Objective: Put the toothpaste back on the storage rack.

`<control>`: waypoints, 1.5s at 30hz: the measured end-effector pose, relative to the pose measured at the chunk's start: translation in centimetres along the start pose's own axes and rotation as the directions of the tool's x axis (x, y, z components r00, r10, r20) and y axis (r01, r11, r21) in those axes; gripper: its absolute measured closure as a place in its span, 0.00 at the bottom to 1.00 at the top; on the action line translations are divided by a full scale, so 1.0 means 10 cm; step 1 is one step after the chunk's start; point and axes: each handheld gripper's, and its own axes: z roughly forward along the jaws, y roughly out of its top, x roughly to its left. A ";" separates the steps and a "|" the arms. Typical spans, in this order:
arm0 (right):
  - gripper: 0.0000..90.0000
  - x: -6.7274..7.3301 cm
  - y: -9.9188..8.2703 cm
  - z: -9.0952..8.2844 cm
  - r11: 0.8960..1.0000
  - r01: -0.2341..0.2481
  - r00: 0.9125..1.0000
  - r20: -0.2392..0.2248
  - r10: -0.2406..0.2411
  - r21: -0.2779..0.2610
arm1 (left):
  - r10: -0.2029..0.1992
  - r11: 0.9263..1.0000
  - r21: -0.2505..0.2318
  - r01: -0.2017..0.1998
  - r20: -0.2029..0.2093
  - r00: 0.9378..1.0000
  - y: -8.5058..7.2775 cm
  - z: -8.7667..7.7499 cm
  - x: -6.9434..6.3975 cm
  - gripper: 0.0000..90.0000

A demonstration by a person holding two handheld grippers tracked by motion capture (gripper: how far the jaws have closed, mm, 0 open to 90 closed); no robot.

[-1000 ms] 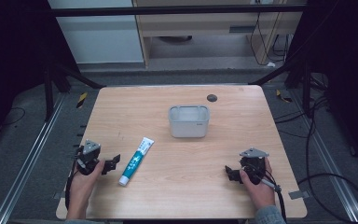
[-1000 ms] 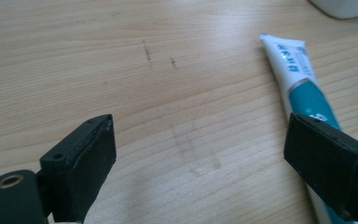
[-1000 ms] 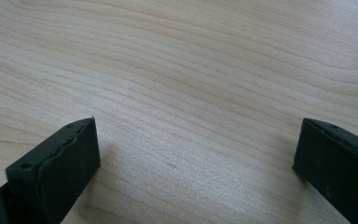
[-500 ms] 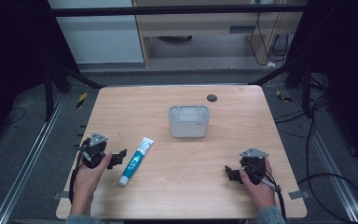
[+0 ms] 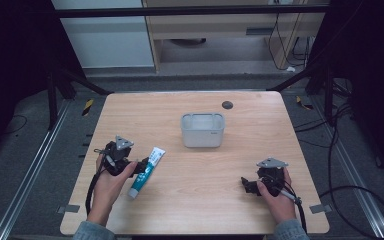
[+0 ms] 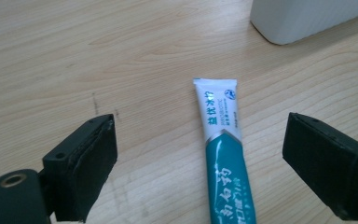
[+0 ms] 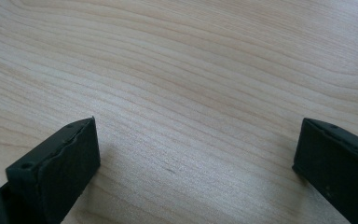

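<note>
A teal and white toothpaste tube (image 5: 145, 171) lies flat on the wooden table (image 5: 195, 210), left of centre. My left gripper (image 5: 141, 167) is open right at the tube; in the left gripper view the tube (image 6: 226, 163) lies between the two spread jaws, its white crimped end pointing away. My left gripper (image 6: 200, 158) holds nothing. My right gripper (image 5: 246, 185) sits low at the table's front right, open, with bare wood between its jaws (image 7: 196, 154).
A white rectangular tub (image 5: 203, 129) stands at the table's middle, beyond the tube; its corner (image 6: 303, 18) shows at the top right of the left gripper view. A small dark round disc (image 5: 227, 105) lies near the far edge. Cables trail on the floor at right.
My left gripper has moved right and forward, from left of the tube to having the tube between its jaws. The right gripper has stayed put.
</note>
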 end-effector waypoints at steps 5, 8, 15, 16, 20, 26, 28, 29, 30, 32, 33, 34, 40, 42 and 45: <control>0.00 0.00 0.00 0.00 1.000 0.000 1.000 0.000 0.000 0.000 | 0.034 0.998 0.044 -0.034 -0.001 0.999 0.11 0.03 -0.04 0.11; 0.00 0.00 0.00 0.00 1.000 0.000 1.000 0.000 0.000 0.002 | 0.050 0.997 0.063 -0.050 0.003 0.999 0.16 0.04 -0.07 0.11; 0.00 0.00 0.00 0.00 1.000 0.000 1.000 0.000 0.000 0.002 | 0.083 0.985 0.151 -0.086 0.022 0.996 0.21 0.12 -0.11 0.11; 0.00 0.00 0.00 0.00 1.000 0.000 1.000 0.000 0.000 0.002 | 0.086 0.984 0.156 -0.089 0.025 0.996 0.23 0.13 -0.11 0.12; 0.00 0.00 0.00 0.00 1.000 0.000 1.000 0.000 0.000 0.002 | 0.095 0.982 0.161 -0.101 0.041 0.995 0.33 0.11 -0.14 0.20; 0.00 0.00 0.00 0.00 1.000 0.000 1.000 -0.001 0.000 0.000 | 0.115 0.979 0.162 -0.123 0.058 0.992 0.39 0.10 -0.16 0.34; 0.00 0.00 0.00 0.00 1.000 0.003 1.000 -0.001 -0.003 0.000 | 0.121 0.977 0.170 -0.130 0.065 0.991 0.40 0.12 -0.16 0.37; 0.00 0.00 0.00 0.00 1.000 0.005 1.000 -0.002 -0.005 0.000 | 0.124 0.976 0.173 -0.135 0.071 0.990 0.40 0.14 -0.16 0.39; 0.00 -0.01 0.00 0.00 1.000 0.005 1.000 -0.003 -0.005 0.001 | 0.129 0.972 0.186 -0.141 0.075 0.989 0.40 0.17 -0.17 0.41; 0.00 -0.01 0.00 0.00 1.000 0.005 1.000 -0.004 -0.005 0.002 | 0.128 0.964 0.223 -0.146 0.095 0.987 0.37 0.28 -0.18 0.46; 0.00 -0.01 0.00 0.00 1.000 0.006 1.000 -0.004 -0.006 0.002 | 0.128 0.964 0.223 -0.146 0.095 0.987 0.37 0.28 -0.18 0.46; 0.00 -0.01 0.00 0.00 1.000 0.005 1.000 -0.004 -0.005 0.002 | 0.111 0.958 0.255 -0.134 0.105 0.988 0.33 0.37 -0.16 0.47; 0.00 -0.01 0.00 0.00 1.000 0.005 1.000 -0.004 -0.005 0.002 | 0.104 0.945 0.303 -0.128 0.094 0.990 0.21 0.52 -0.17 0.51; 0.00 -0.01 0.00 0.00 1.000 0.005 1.000 -0.004 -0.005 0.002 | 0.103 0.942 0.308 -0.129 0.098 0.990 0.19 0.55 -0.18 0.51; 0.00 -0.01 0.00 0.00 1.000 0.005 1.000 -0.004 -0.005 0.002 | 0.102 0.940 0.318 -0.128 0.096 0.990 0.17 0.59 -0.18 0.51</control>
